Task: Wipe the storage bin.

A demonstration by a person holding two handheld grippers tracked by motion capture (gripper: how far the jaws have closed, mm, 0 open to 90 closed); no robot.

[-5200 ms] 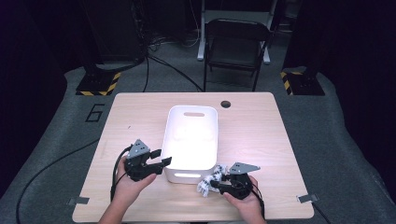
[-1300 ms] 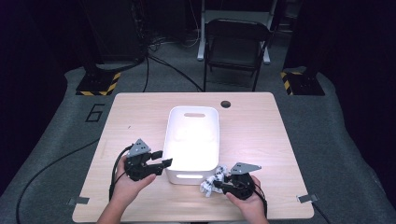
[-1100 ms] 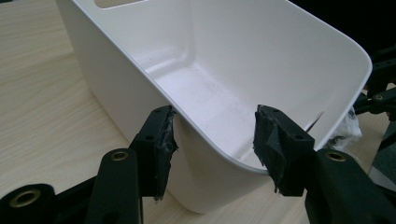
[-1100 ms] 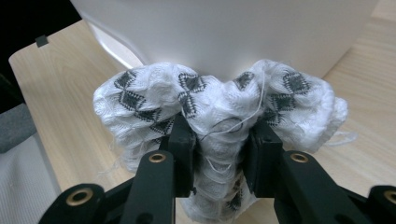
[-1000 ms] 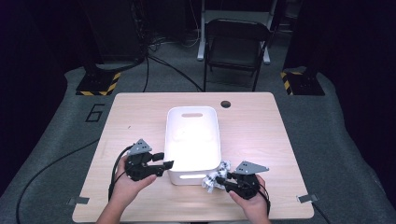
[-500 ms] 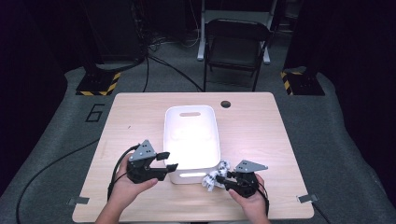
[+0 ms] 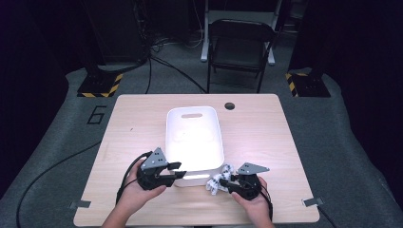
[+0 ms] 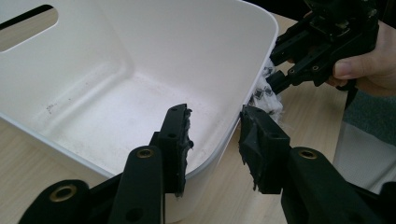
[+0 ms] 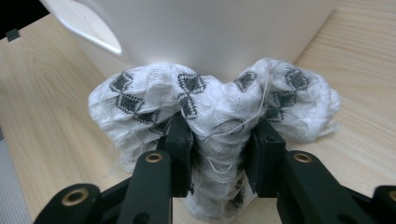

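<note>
Right gripper view puts the trouble closest to you: your right gripper (image 9: 218,140) has its jaws pinched on the middle of a bunched white cloth (image 9: 210,100) with a dark diamond pattern, and both ends bulge free to either side. The cloth sits low, touching the table (image 9: 56,116) and pressed against the outer wall of the white bin (image 9: 210,32). If you lift straight up, I judge the loose ends could catch under the rim or drag the bin along, and a loose thread across the fabric may snag on a pad.

Left gripper view shows your left gripper (image 8: 215,135) straddling the bin's near rim, one jaw inside, one outside. The jaws have just been closing, yet a gap seems to remain at the wall, so the hold looks unsecured. Should the bin (image 7: 195,137) slide or tip when the cloth comes over, that weak brace would be the cause.

Farther off, beyond the table's edge, a large "6" (image 7: 97,115) is marked on the floor. I can read no other writing or brand.
</note>
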